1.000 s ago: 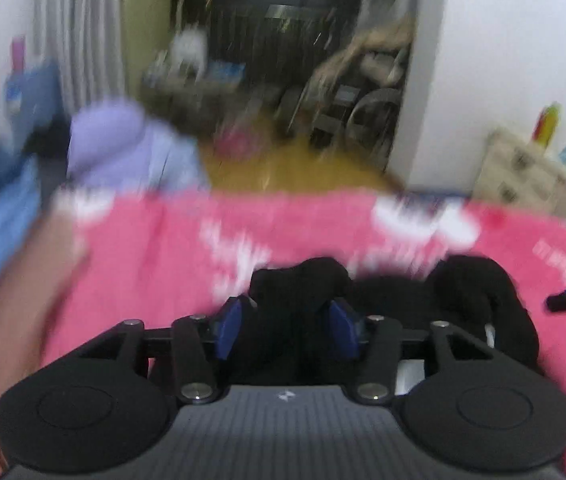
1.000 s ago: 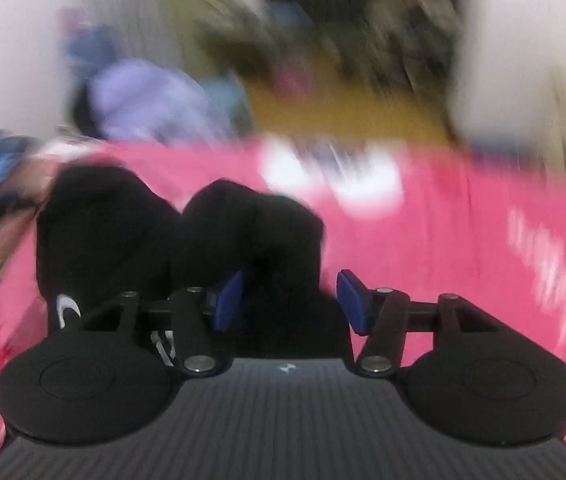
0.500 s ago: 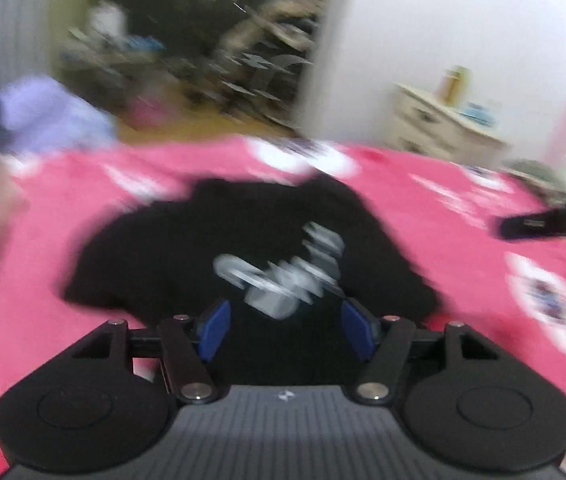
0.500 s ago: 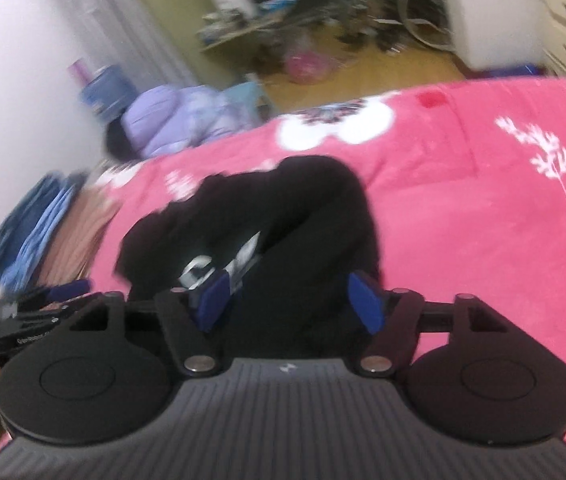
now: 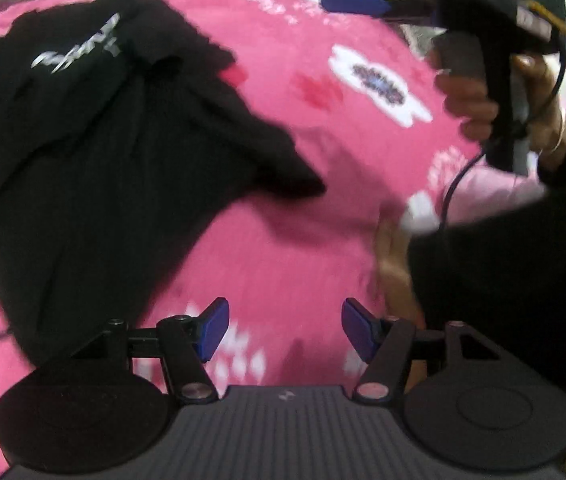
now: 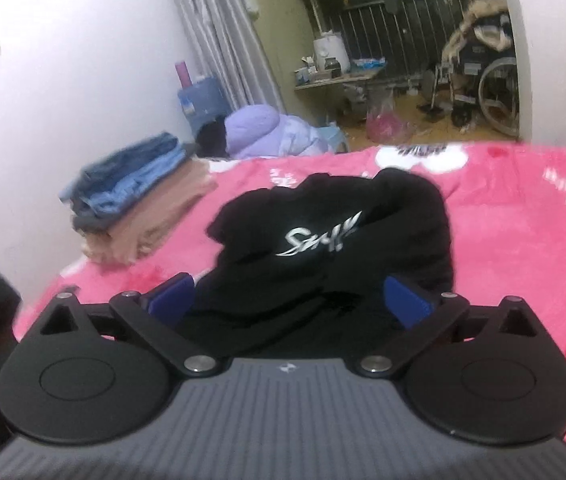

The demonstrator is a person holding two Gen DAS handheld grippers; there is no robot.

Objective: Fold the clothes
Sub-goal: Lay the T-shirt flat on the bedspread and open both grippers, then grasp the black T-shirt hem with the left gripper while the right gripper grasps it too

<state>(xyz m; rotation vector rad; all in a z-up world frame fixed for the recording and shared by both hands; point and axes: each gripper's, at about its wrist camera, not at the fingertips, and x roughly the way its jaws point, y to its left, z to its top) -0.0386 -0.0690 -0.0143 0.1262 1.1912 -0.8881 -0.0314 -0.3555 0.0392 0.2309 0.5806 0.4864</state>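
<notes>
Fabric dominates both views: a soft black cotton T-shirt with a silver-white printed logo (image 5: 95, 152) (image 6: 323, 248) lies rumpled on a fleecy pink bed blanket with white flower prints (image 5: 283, 248) (image 6: 523, 240).

In the left wrist view, the shirt sprawls ahead and to the left of the left gripper (image 5: 285, 330), its long axis slanting from the upper left, where the logo sits, down toward the left blue pad; one pointed corner reaches rightward. The left jaws stand apart with only blanket between them, clear of the shirt. Farther right, a hand (image 5: 495, 96) in a dark sleeve holds the right gripper (image 5: 363, 4) above the blanket.

In the right wrist view, a stack of folded blue denim and tan garments (image 6: 139, 208) sits far left of the jaws. The right gripper (image 6: 289, 302) has just been opening and its jaws gape wide; the shirt bunches in a rounded heap straight ahead, its near edge lying between the blue pads, which do not press it.
</notes>
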